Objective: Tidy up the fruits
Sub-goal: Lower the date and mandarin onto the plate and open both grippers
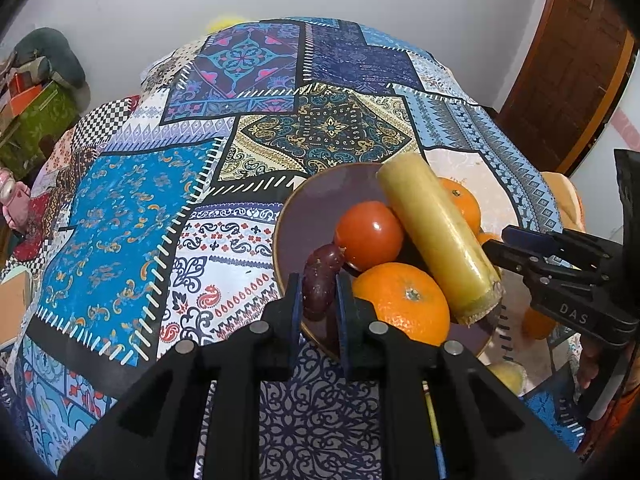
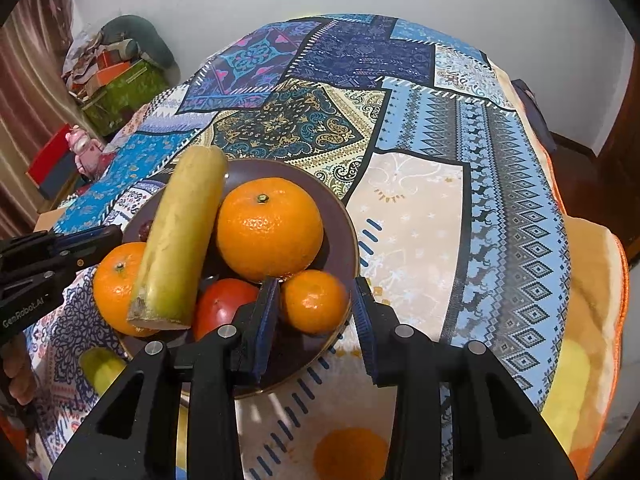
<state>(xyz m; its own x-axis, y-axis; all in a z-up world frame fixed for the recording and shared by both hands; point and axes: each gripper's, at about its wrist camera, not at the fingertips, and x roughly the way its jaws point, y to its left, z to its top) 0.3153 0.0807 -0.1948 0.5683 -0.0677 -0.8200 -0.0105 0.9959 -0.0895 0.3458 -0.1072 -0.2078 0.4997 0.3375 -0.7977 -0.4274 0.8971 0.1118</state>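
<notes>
Fruit crowds the plate (image 2: 344,216); patchwork cloth (image 1: 132,216) beyond and left lies open.

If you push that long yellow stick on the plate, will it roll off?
Probably. The yellow stick is a smooth cylinder propped on the oranges, overhanging the plate, so a nudge could roll or tip it. It looks stiff and fairly heavy.

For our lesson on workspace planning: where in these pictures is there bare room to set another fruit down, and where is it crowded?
Free: the patchwork tablecloth left of the dark round plate, the cloth beyond its far rim, and the cream patch on its right. Crowded: the plate itself, where oranges, a red tomato and a yellow-green cane stick pile up, with both grippers at its near rim.
</notes>
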